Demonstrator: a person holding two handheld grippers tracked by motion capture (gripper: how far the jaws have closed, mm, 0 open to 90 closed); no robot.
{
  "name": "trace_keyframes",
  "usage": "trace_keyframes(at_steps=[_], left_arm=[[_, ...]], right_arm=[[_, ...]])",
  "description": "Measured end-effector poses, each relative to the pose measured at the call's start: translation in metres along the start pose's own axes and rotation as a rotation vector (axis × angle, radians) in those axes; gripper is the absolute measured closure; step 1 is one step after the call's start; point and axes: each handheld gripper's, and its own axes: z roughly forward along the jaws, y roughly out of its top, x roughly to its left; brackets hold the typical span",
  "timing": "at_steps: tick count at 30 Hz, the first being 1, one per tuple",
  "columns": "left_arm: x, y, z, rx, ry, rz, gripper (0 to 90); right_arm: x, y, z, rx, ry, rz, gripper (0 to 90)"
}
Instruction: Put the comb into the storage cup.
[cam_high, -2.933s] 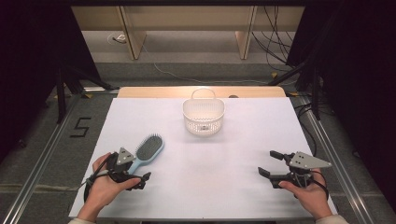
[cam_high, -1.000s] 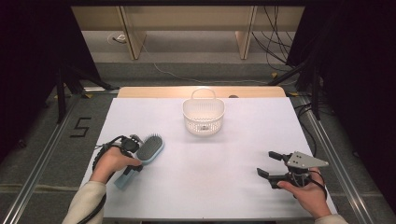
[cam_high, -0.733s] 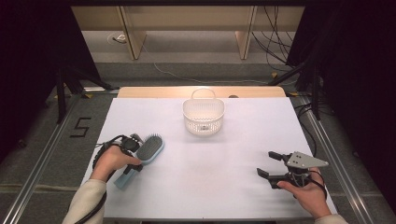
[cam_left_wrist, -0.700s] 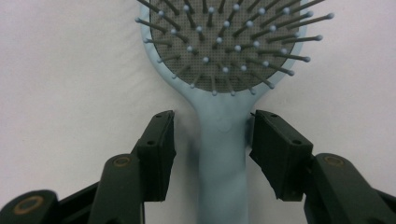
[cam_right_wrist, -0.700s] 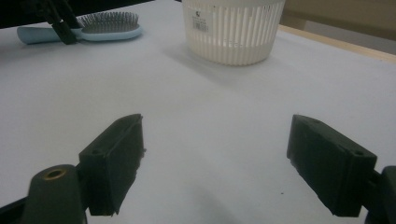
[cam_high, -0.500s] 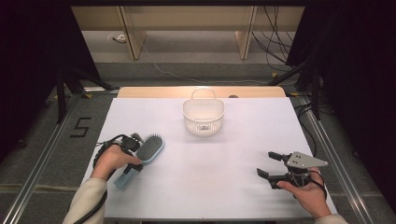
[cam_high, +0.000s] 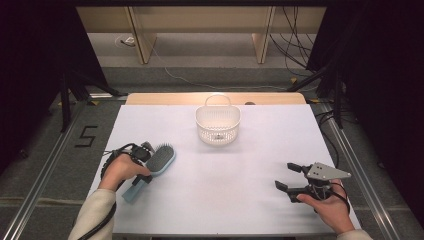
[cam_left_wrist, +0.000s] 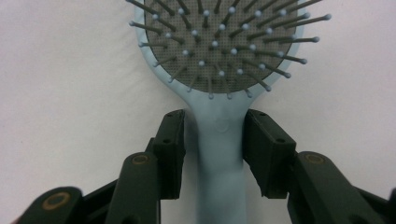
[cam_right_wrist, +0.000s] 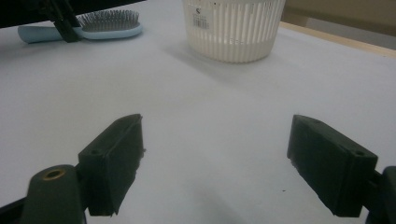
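The brush lies flat on the white worktop in the lower left of the high view, bristles up, its head pointing toward the upper right and its handle running back under the person's left hand. Lying bristles-up keeps the flat back steady on the surface, so the handle offers two clean sides to pinch.

The left gripper straddles the neck of the brush just below the bristle pad. Its jaws have just been closing, with the pale blue handle between them; in the left gripper view the right pad sits at the handle's edge, while a thin dark gap shows on the left, so a firm grip does not look complete. Taking it at the neck, near the heavy head, would likely keep the brush from tipping when lifted.

The basket stands upright at the upper middle of the high view, well apart from the brush, handle raised at its back rim and the mouth open upward, a likely place to drop the brush.

The right gripper rests low at the lower right, jaws wide apart and holding nothing, aimed across bare worktop toward the basket and clear of the left hand's path.
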Motion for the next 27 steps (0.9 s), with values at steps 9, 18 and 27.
trace_keyframes(at_steps=[9, 18, 27], left_arm=[[0.0014, 0.0018, -0.0006, 0.016, -0.006, 0.000, 63.0], [0.0008, 0.0023, -0.0004, 0.019, -0.004, 0.005, 65.1], [0.0001, 0.0028, -0.0003, 0.020, -0.006, -0.001, 68.7]], right_arm=[[-0.0002, -0.0003, 0.0002, 0.001, 0.001, 0.004, 19.3], [-0.0005, -0.0006, 0.0006, 0.002, 0.002, 0.004, 19.3], [-0.0006, -0.0008, 0.0007, 0.004, 0.003, 0.004, 19.3]])
